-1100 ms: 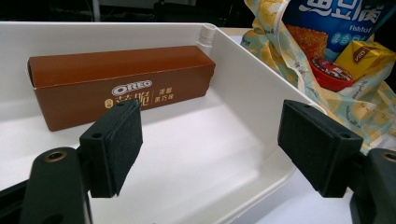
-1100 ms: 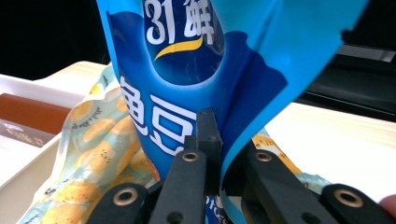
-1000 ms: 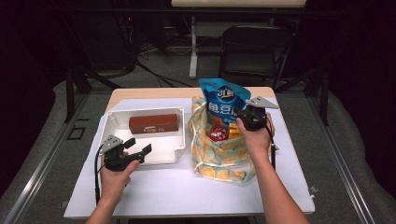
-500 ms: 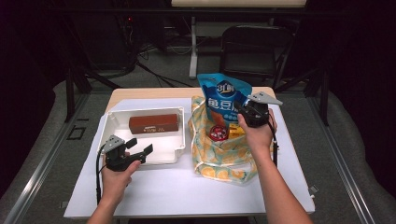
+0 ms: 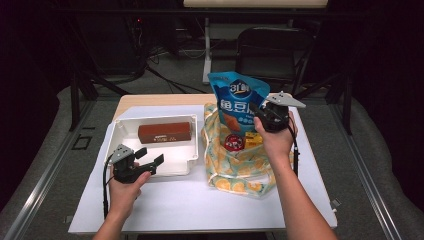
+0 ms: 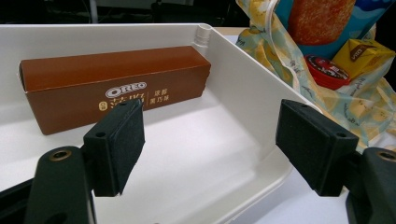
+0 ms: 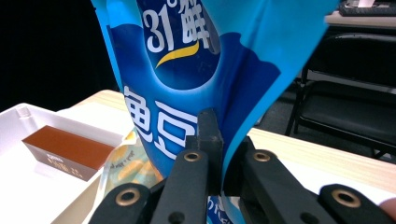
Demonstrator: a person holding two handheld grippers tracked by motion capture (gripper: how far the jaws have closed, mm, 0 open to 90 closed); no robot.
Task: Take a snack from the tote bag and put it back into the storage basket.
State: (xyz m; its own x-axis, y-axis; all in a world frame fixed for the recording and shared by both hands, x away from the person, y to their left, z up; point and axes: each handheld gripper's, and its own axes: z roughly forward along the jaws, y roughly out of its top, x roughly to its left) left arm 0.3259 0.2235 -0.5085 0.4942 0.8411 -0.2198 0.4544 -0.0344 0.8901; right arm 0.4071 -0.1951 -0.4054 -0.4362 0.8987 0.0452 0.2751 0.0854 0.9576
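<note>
Table (image 5: 200, 210): white sheet, dark room. Pouch (image 5: 239, 100): blue, glossy (white lettering), upright, clamped in right claw (image 5: 256, 111). Left claw (image 5: 150, 156): apart, empty.

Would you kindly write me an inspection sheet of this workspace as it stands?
Surface: table under white cover.
Job's things: blue snack bag held above patterned cloth bag; brown Oreo box lies in white tray.
Clutter: red tin and yellow carton in the cloth bag.
Grippers: right gripper shut on the snack bag; left gripper open, at the tray's near edge.
Cables: one trails from each gripper.
Surroundings: black chair, dark floor.
</note>
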